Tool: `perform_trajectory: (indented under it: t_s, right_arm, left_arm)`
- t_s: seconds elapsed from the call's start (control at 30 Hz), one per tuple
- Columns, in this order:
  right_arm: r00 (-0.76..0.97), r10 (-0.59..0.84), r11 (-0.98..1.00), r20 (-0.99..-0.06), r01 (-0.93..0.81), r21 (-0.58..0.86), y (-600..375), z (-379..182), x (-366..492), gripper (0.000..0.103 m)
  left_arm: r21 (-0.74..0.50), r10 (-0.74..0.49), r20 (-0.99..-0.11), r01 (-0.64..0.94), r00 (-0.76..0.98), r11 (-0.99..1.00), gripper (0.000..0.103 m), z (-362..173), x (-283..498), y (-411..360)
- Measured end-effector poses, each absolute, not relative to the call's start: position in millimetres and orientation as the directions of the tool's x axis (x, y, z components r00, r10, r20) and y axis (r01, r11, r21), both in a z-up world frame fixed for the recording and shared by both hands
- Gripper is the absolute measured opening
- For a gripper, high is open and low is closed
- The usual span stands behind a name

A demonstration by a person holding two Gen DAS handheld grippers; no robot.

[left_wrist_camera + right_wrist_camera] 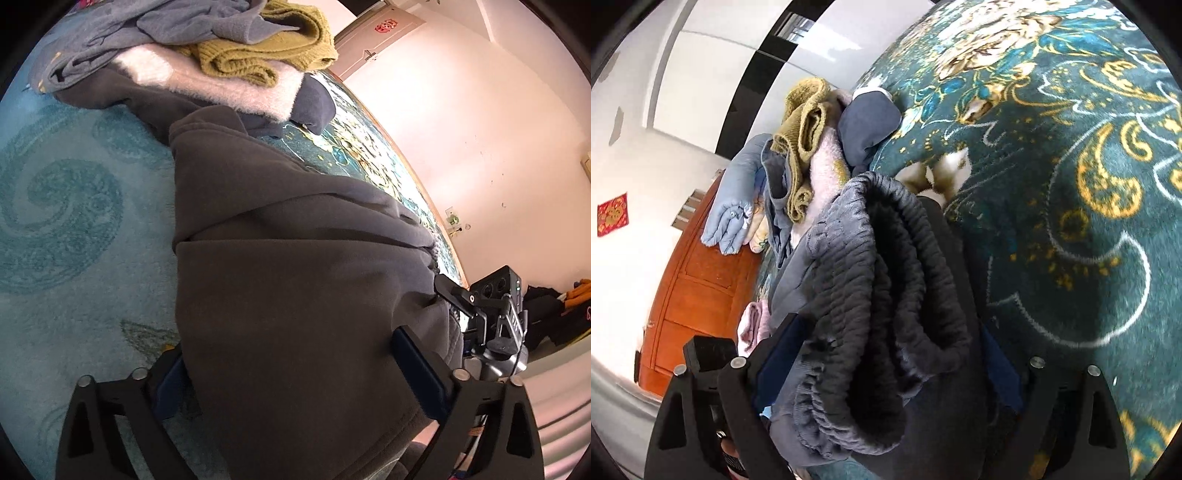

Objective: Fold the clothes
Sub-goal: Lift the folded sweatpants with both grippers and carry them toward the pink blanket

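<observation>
Dark grey sweatpants (295,266) lie stretched over a teal patterned blanket (66,221). My left gripper (291,365) is shut on the sweatpants' near edge, with cloth bunched between its blue pads (417,365). My right gripper (882,354) is shut on the ribbed elastic waistband (882,280) of the same sweatpants, which hang folded between its fingers. The right gripper also shows in the left wrist view (480,306), at the garment's right edge.
A pile of clothes sits at the far end: an olive knit sweater (266,48), a pink fluffy garment (229,85), blue-grey clothes (147,29) and a navy piece (314,103). A wooden headboard (698,291) and white walls (480,129) border the bed.
</observation>
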State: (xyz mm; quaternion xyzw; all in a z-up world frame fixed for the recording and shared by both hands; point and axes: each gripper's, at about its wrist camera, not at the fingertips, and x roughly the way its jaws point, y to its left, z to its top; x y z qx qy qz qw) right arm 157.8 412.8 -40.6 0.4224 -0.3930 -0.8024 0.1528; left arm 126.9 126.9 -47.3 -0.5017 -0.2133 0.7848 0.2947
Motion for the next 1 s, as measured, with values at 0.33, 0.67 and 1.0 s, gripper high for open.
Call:
perform_trajectory:
  t_s: [0.33, 0.67, 1.0]
  right_arm:
    - [-0.627, -0.499, -0.726, -0.597, -0.073, 0.684, 386.7, -3.8, 182.1, 0.063]
    - [-0.588, -0.536, -0.783, -0.606, 0.077, 0.617, 287.1, 44.3, 155.4, 0.062]
    - [-0.430, -0.740, -0.667, -0.517, 0.368, 0.648, 87.3, 87.1, 55.8, 0.062]
  left_arm:
    - [-0.644, 0.692, -0.636, -0.260, -0.342, -0.720, 0.073, -34.9, 145.1, 103.3]
    - [-0.662, 0.693, -0.572, -0.250, -0.439, -0.706, 0.072, -2.7, 154.6, 1.3]
    - [-0.556, 0.508, -0.525, -0.176, -0.682, -0.812, 0.072, 75.6, 146.6, -204.1]
